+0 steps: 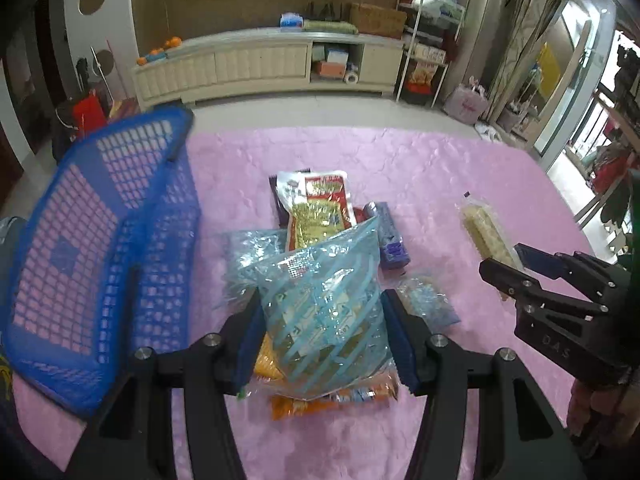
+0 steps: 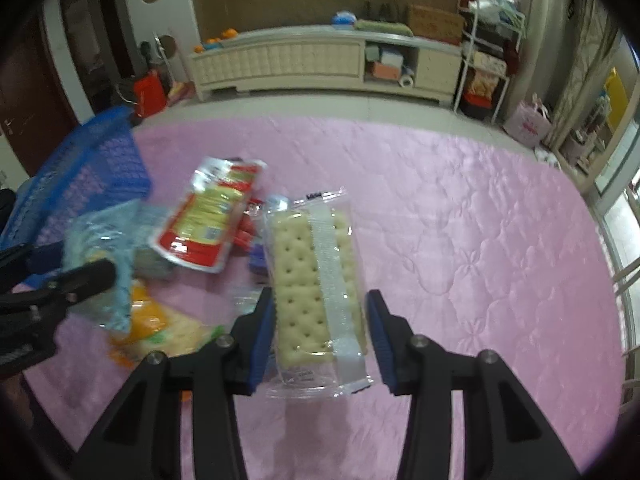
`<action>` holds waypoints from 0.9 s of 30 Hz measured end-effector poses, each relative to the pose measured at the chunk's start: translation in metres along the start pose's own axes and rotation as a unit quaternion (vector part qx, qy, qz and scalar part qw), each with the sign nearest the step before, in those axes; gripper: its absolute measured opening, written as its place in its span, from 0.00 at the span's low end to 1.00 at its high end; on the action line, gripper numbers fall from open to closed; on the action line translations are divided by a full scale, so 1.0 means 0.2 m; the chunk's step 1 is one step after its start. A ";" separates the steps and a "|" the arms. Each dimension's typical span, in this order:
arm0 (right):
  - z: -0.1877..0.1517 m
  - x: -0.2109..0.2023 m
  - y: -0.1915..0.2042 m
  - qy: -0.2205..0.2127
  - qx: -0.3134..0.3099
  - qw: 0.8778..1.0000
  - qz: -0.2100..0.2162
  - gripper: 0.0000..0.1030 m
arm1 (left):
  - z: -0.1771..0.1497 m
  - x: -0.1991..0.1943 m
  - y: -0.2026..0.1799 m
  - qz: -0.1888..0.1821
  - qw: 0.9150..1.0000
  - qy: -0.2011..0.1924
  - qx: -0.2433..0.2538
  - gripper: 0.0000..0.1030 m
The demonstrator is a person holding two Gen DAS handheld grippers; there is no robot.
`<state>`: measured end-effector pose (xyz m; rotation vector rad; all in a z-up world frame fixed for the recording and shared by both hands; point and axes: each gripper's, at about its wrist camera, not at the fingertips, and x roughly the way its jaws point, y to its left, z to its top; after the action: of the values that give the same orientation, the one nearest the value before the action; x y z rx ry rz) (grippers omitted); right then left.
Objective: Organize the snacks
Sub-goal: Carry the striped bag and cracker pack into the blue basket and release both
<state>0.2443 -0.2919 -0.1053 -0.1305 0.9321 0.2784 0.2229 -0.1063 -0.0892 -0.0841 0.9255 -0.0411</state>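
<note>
Snacks lay piled on the pink quilted surface (image 1: pixel 460 168) beside a blue basket (image 1: pixel 100 240). Left gripper (image 1: pixel 322 338) clamped a blue-striped packet (image 1: pixel 324 308); right gripper (image 2: pixel 322 336) held a clear cracker packet (image 2: pixel 316 288).

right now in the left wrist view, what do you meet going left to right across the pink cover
blue basket → blue striped snack bag between the left gripper's fingers → purple snack pack → cracker pack held in the right gripper, all over the pink cover
</note>
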 end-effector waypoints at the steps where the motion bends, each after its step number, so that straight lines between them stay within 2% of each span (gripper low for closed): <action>1: 0.00 -0.05 0.03 -0.007 -0.006 1.000 -0.001 0.48 | -0.01 -0.04 0.00 -0.004 1.000 -0.005 -0.001 0.52; 7: 0.02 -0.37 0.20 -0.048 -0.032 0.998 0.005 0.48 | -0.03 -0.32 0.03 -0.014 0.999 -0.047 -0.006 0.52; 13: 0.02 -0.59 0.37 -0.076 -0.061 0.995 -0.002 0.48 | -0.08 -0.55 0.13 -0.012 0.997 -0.076 -0.008 0.52; 20: 0.01 -0.71 0.56 -0.099 -0.071 0.992 0.011 0.48 | -0.14 -0.75 0.30 0.007 0.994 -0.105 -0.003 0.52; 27: 0.02 -0.70 0.80 -0.105 -0.074 0.991 0.044 0.48 | -0.20 -0.84 0.48 0.034 0.994 -0.108 0.008 0.52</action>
<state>0.1229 -0.1636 0.0115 -0.1928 0.7090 0.4345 0.0906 0.0000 0.0113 -0.0405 0.7106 0.0235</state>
